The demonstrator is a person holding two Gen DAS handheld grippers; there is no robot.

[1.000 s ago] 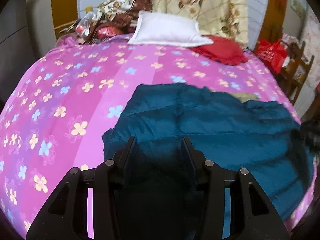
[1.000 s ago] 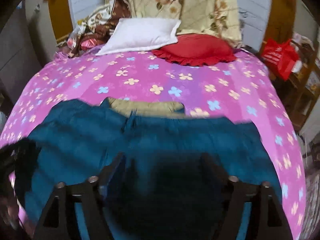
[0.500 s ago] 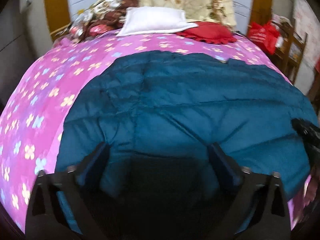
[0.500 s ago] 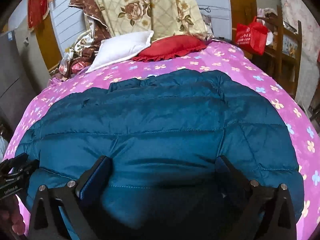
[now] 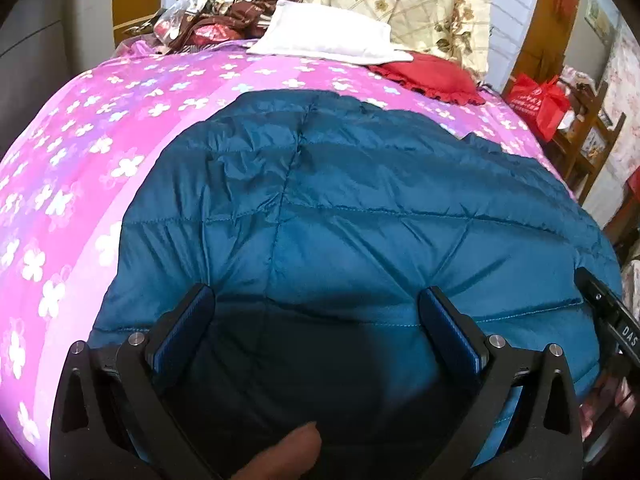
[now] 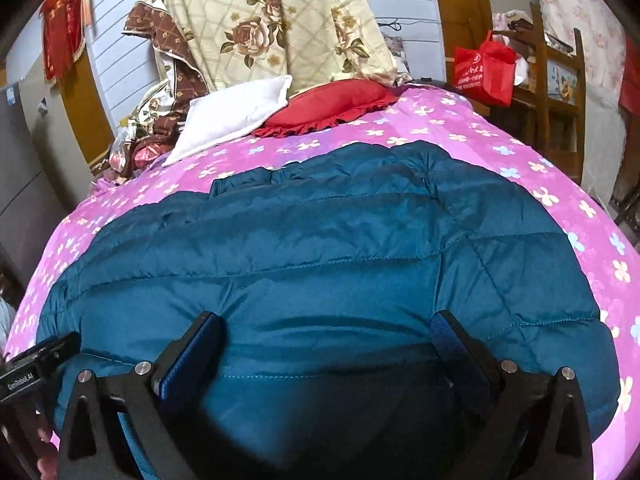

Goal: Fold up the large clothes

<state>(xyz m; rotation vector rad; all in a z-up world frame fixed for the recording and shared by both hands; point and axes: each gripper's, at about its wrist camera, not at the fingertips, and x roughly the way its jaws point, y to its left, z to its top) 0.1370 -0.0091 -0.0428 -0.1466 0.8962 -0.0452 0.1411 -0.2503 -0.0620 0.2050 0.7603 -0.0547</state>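
Note:
A large teal quilted down jacket (image 5: 352, 208) lies spread flat on the pink flowered bed sheet (image 5: 80, 168); it also fills the right wrist view (image 6: 320, 256). My left gripper (image 5: 316, 304) is open and empty, its jaws wide apart over the jacket's near edge. My right gripper (image 6: 326, 326) is open and empty over the near edge too. Each gripper's body shows at the edge of the other's view: the right one (image 5: 612, 320) and the left one (image 6: 36, 364).
A white pillow (image 6: 236, 116) and a red frilled cushion (image 6: 336, 104) lie at the bed's head under a rose-patterned quilt (image 6: 280, 20). A clutter of cloth and bags (image 5: 208, 20) lies at the back left. A red bag (image 6: 484, 68) hangs on wooden furniture at the right.
A second ago the left gripper's jaws stood narrow and the jacket looked smaller and bunched. Both grippers now stand wide open and the jacket lies spread out flat and closer.

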